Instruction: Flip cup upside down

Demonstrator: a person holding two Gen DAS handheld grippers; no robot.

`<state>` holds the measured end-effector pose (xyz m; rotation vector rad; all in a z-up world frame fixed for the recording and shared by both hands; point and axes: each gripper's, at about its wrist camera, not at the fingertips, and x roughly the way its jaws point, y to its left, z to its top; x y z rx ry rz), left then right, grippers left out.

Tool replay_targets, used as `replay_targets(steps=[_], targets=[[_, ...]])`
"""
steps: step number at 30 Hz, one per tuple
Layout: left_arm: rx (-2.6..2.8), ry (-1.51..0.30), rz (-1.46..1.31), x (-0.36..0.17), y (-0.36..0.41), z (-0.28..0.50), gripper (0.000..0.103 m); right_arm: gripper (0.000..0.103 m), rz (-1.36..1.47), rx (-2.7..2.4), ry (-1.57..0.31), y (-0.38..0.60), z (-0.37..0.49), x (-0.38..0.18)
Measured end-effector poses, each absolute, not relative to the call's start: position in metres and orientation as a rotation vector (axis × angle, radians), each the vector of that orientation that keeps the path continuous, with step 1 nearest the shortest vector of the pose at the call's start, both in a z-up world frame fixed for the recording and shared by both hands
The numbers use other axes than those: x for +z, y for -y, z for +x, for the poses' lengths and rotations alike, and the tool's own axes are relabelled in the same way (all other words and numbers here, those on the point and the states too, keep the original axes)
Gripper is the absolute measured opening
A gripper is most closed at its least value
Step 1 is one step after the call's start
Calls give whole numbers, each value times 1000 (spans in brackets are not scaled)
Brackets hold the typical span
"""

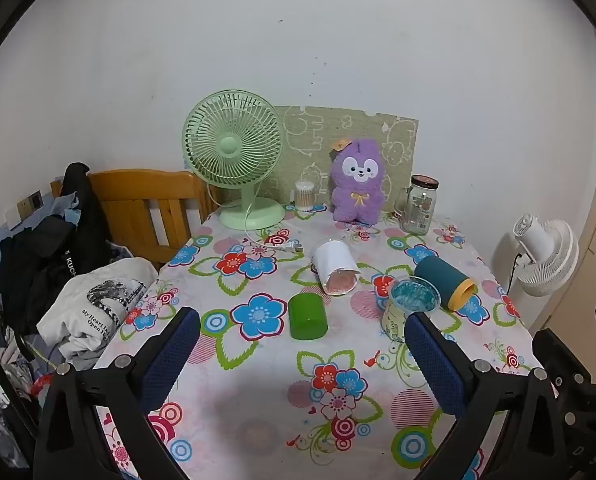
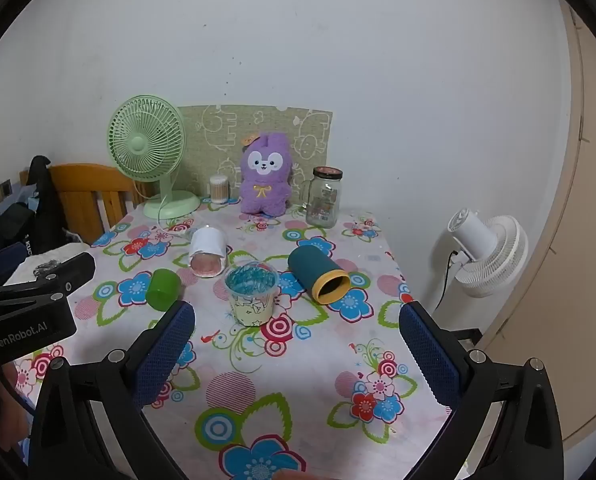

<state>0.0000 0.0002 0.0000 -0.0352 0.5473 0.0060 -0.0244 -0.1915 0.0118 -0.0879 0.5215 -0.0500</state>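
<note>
Both grippers hover above the near edge of the floral table [image 2: 298, 400], jaws spread wide and holding nothing: the left gripper [image 1: 302, 364] faces the green cup [image 1: 307, 316], the right gripper [image 2: 297, 354] faces the upright clear cup [image 2: 252, 294] with a yellowish printed wall and a bluish top. That upright cup stands mid-table, just beside the teal cup [image 2: 318, 274], and seems the one to flip; whether its top is sealed or open is hard to tell.

To do it well, the right gripper should come in level, straddle the wall at mid-height, close gently on the thin plastic, lift clear of its neighbours, then roll it over and set the rim flat.

Four cups are visible: one upright, three on their sides, namely green, teal and a white-sleeved cup [image 2: 206, 250]. There are two fans, one plush toy [image 2: 264, 178] and one glass jar [image 2: 324, 198].
</note>
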Motion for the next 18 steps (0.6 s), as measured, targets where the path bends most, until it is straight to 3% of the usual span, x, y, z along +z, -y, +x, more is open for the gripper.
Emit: replay_targets(steps=[18], targets=[[5, -545, -34, 0, 0, 0, 103, 103, -96, -52, -519, 188, -25, 10]])
